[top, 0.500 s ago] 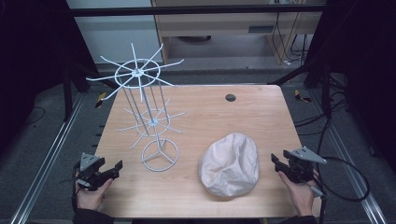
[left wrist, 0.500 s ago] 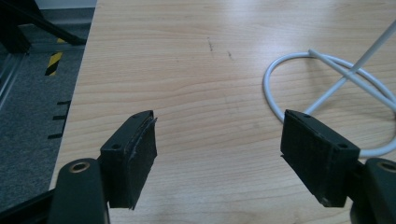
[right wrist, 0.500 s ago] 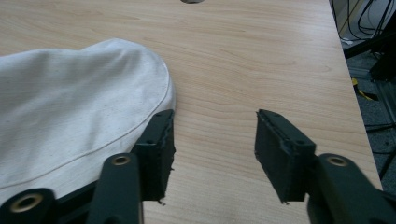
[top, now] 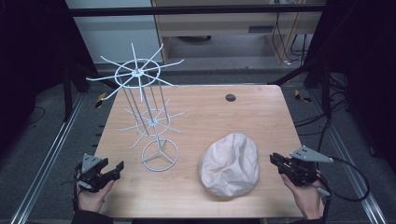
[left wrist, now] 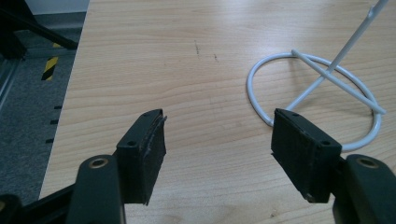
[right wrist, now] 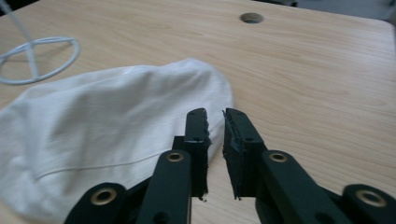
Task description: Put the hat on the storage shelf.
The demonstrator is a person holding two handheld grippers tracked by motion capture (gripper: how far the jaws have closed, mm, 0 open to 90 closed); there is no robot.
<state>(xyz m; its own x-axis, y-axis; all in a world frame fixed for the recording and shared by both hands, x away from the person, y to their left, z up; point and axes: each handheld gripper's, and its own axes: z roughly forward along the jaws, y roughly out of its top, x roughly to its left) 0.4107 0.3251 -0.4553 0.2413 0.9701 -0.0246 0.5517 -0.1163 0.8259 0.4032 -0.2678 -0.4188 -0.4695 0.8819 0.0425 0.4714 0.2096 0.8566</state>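
A white crumpled cloth (top: 229, 164) lies on the wooden table (top: 210, 116), front right of centre. A white wire rack (top: 149, 112) with two tiers of spokes stands upright at the left on a ring base (top: 159, 155). My left gripper (top: 116, 169) rests near the front left edge, open and holding nothing; the ring base (left wrist: 317, 98) lies just beyond its right jaw, past the gripper (left wrist: 217, 135). My right gripper (top: 275, 161) sits just right of the cloth, with its jaws almost together and nothing between them. Its tips (right wrist: 215, 121) are at the edge of the cloth (right wrist: 107, 126).
A dark round hole (top: 230, 97) sits in the table near the far edge, also seen as the hole (right wrist: 251, 18). Metal rails run along both sides of the table, with dark floor beyond. Bare wood (left wrist: 187, 56) lies ahead of the left gripper.
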